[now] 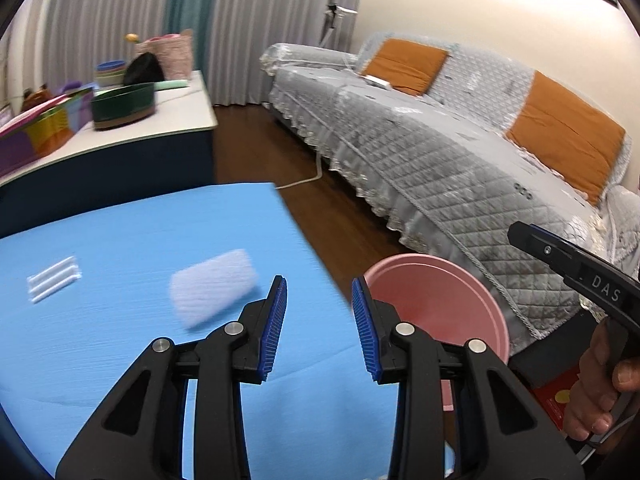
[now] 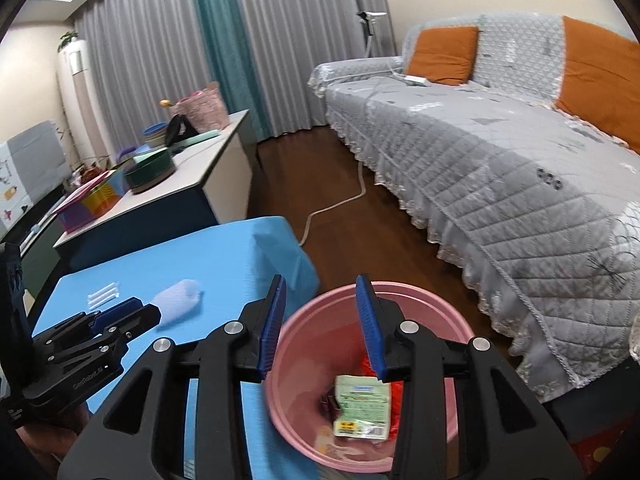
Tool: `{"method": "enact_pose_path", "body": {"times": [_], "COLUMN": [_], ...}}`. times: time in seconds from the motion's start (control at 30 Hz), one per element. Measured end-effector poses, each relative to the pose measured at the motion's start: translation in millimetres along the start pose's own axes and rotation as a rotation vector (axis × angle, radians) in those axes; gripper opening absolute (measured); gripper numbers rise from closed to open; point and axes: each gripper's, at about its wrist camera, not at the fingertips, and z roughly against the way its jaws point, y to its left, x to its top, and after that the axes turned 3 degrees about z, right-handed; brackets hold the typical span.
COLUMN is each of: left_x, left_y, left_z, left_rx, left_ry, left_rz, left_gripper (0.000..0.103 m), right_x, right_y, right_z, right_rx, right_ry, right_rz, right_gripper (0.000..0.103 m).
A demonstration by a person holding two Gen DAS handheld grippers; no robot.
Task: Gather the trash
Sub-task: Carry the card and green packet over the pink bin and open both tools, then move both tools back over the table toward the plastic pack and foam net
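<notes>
My left tool point(image 1: 319, 312), released and empty, is nearer the white packet point(image 1: 213, 287): ahead-left on the blue surface point(image 1: 120, 360), long axis slanting up-right.

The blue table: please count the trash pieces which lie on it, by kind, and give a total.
White wrapped straws, side by side: 3
Pale crumpled packet: 1
Total: 4

All lie on the blue table; the pink bin beside it is not counted.
</notes>
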Motion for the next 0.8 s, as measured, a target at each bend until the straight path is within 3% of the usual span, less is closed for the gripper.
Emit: {"method": "enact_pose_path", "body": {"times": [0.27, 0.6, 0.7, 0.8], "left_x": [5, 6, 16, 35], "left_y": [57, 127, 147, 160], "left_z": [26, 57, 69, 83], "left_rx": [0.078, 0.189, 0.2, 0.226], "left_ry": [-0.047, -0.083, -0.088, -0.112], "left_rz": [0.076, 0.171, 0.22, 0.201], "left_gripper": [0.034, 0.034, 0.034, 0.034], "right_x": [7, 8, 8, 8], "right_y": [56, 129, 139, 149], "right_z": [-18, -45, -53, -64], "right_rx": [0.095, 0.205, 0.221, 0.237], "right_ry": [0.015, 0.053, 0.064, 0.084], "right_rz": [0.035, 0.095, 0.097, 0.09], "right_gripper": [0.037, 0.029, 0.028, 0.028]}}
